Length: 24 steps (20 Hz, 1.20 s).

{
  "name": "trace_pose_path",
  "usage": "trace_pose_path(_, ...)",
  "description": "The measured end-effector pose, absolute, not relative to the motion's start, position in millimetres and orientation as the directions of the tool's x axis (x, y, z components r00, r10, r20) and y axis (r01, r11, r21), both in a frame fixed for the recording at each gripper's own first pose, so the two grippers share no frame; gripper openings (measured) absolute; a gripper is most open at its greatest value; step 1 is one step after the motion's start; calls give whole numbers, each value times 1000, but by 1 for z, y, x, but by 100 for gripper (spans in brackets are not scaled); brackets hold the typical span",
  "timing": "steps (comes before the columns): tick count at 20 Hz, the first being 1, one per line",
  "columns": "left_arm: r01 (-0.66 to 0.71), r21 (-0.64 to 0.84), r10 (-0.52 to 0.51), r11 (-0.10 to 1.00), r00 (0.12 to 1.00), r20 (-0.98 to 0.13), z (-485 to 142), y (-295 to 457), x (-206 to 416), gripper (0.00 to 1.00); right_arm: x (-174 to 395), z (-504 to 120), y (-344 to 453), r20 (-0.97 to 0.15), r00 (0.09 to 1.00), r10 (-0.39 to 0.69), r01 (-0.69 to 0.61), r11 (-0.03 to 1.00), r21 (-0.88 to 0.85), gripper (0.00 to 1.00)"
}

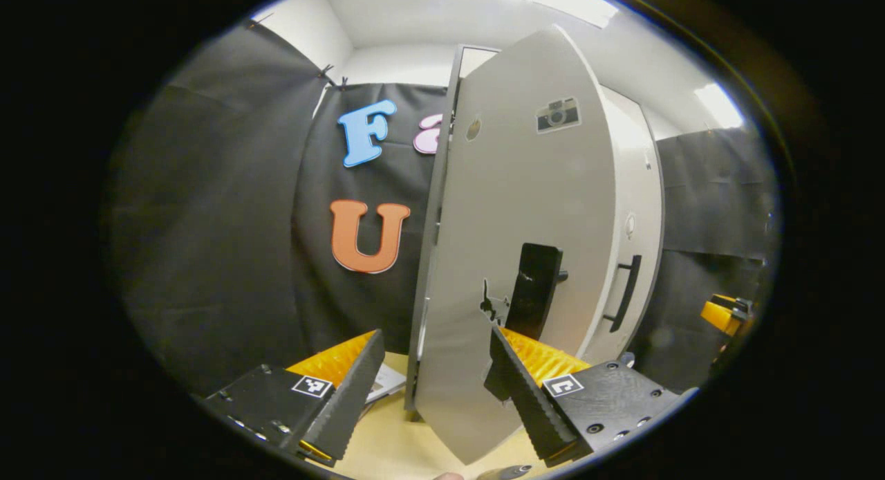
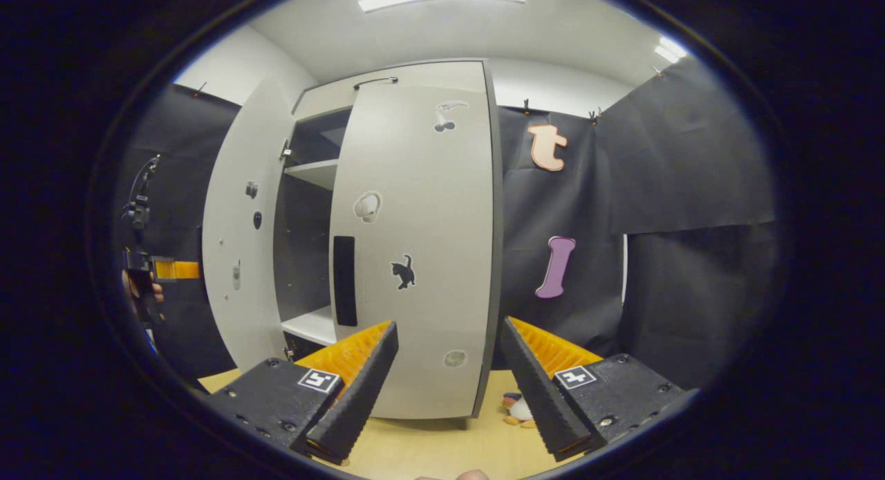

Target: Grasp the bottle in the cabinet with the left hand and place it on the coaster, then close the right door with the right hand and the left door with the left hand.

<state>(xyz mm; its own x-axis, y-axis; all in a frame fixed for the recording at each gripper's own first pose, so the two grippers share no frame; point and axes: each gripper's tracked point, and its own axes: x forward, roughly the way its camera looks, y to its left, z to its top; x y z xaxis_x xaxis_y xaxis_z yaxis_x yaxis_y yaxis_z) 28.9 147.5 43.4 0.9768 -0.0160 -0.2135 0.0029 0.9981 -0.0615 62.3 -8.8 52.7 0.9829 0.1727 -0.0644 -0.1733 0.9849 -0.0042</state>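
Standing ajar, left door [image 1: 525, 210] — camera sticker [image 1: 557, 114], no legible writing.

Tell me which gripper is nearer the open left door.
Left. The left gripper is right at the left door, jaws open around its edge; the right gripper faces the closed right door.

Right door [image 2: 422, 259] shut; left door [image 2: 238, 245] ajar.

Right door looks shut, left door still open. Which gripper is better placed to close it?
Left. The left gripper is open right at the left door, jaws either side of its edge. The right gripper faces the shut right door.
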Motion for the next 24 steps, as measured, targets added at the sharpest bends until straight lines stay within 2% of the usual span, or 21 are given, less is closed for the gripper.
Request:
trace_pose_path(1,12,-65,-26,998,977,-213,43,143,30,89,63,54,-12,-63,984,164,-165,986,-2,98)
trace_pose_path(2,18,-68,-32,997,977,-211,42,139,32,92,64,54,-14,-62,986,157,-158,987,1,94)
trace_pose_path(3,22,-75,-37,997,977,-209,40,135,36,95,64,52,-17,-70,987,145,-145,989,2,98)
trace_pose_path(6,56,-119,-80,991,975,-209,40,118,44,95,62,52,-20,-72,988,140,-139,990,8,98)
trace_pose_path(7,76,-131,-102,988,972,-210,40,110,46,96,62,53,-22,-70,989,134,-133,991,6,94)
trace_pose_path(9,96,-128,-121,987,971,-204,43,100,50,99,59,54,-26,-64,990,126,-126,992,9,98)
trace_pose_path(10,99,-114,-120,989,972,-201,44,98,51,100,59,53,-28,-62,991,121,-120,993,12,94)
trace_pose_path(12,92,-87,-108,992,973,-203,45,96,54,98,58,55,-33,-60,993,103,-102,995,23,94)
trace_pose_path(13,93,-81,-108,992,974,-198,48,93,55,97,58,57,-36,-54,994,97,-96,995,32,98)
trace_pose_path(14,97,-76,-110,992,976,-190,51,90,54,96,58,60,-38,-47,995,91,-89,995,40,94)
trace_pose_path(15,98,-70,-109,993,977,-181,55,89,53,92,58,64,-41,-38,996,84,-82,996,46,94)
trace_pose_path(16,99,-62,-108,993,980,-169,60,87,53,92,59,68,-44,-28,997,77,-76,996,51,98)
trace_pose_path(18,96,-45,-101,994,984,-145,74,82,52,100,59,78,-48,-3,998,67,-67,996,63,94)
trace_pose_path(22,69,-22,-70,997,995,-71,107,77,47,100,57,93,-50,42,998,56,-60,994,93,98)
trace_pose_path(23,52,-17,-53,998,997,-48,116,78,45,96,57,97,-50,47,997,57,-61,994,95,98)
trace_pose_path(24,34,-18,-35,999,999,-24,125,80,43,100,56,101,-51,51,997,55,-60,994,96,98)
